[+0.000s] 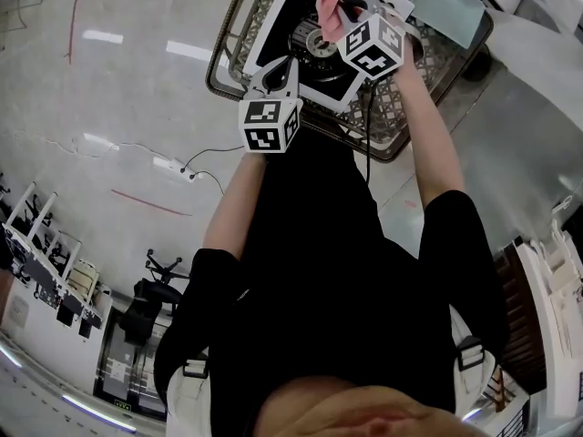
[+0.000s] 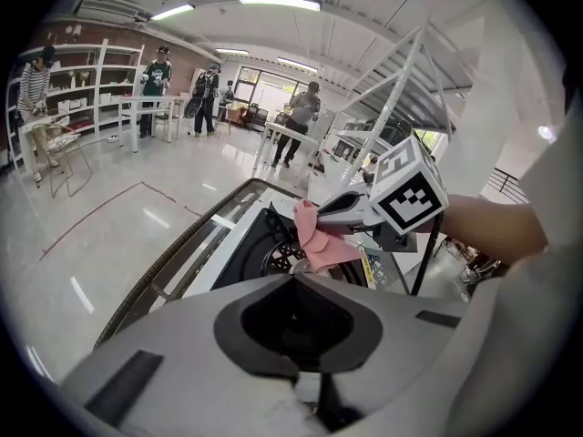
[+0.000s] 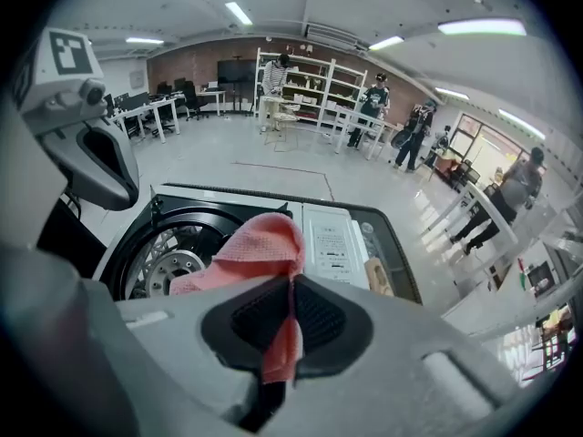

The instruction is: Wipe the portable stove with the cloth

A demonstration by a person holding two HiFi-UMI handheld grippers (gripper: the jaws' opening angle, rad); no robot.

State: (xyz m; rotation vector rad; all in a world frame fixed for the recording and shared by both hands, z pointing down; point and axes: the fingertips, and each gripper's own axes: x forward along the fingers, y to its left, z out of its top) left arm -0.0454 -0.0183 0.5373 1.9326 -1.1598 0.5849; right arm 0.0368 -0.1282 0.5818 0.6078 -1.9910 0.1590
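Note:
The portable stove has a white body and a black top with a round burner, and it lies in a wire basket. My right gripper is shut on a pink cloth and holds it just above the burner; whether the cloth touches the stove I cannot tell. My left gripper hangs over the stove's near edge, shut with nothing between its fingers. In the left gripper view the cloth hangs from the right gripper above the stove. The left gripper shows at the upper left of the right gripper view.
The basket's dark rim runs around the stove. A white label panel lies to the right of the burner. A white wire rack rises behind. Several people stand by tables and shelves far across the shiny floor.

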